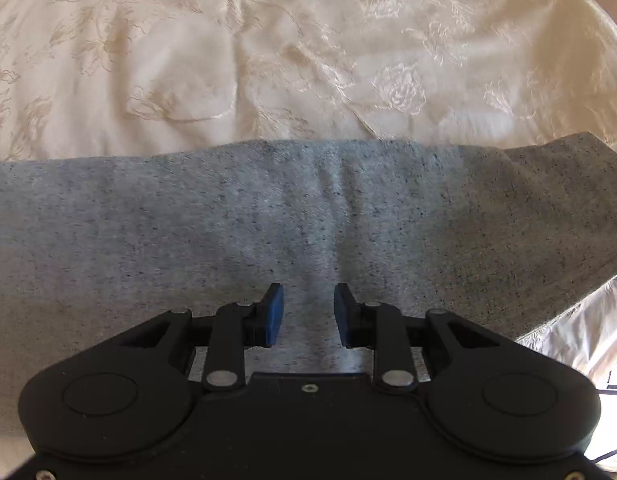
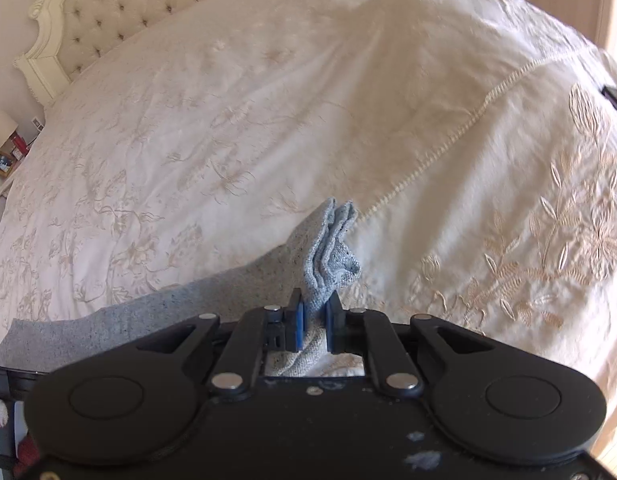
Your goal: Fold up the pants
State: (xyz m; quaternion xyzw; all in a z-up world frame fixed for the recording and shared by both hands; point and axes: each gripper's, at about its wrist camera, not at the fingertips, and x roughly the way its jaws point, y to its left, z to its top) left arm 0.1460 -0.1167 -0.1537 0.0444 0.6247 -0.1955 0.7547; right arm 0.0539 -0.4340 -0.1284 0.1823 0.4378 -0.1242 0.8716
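Grey speckled pants (image 1: 236,216) lie flat across the cream embroidered bedspread (image 1: 188,60) in the left wrist view. My left gripper (image 1: 308,312) points down over them, its blue pads apart with only flat cloth showing in the gap. In the right wrist view my right gripper (image 2: 313,322) is shut on a bunched end of the pants (image 2: 332,248), which sticks up in folds beyond the pads. The remaining grey cloth trails down to the left across the bedspread (image 2: 268,120).
A tufted cream headboard (image 2: 108,12) stands at the far left of the bed. A bedside table with a lamp (image 2: 2,128) and picture frames sits at the left edge. The bed's edge and sunlit floor (image 1: 588,332) show at the lower right of the left wrist view.
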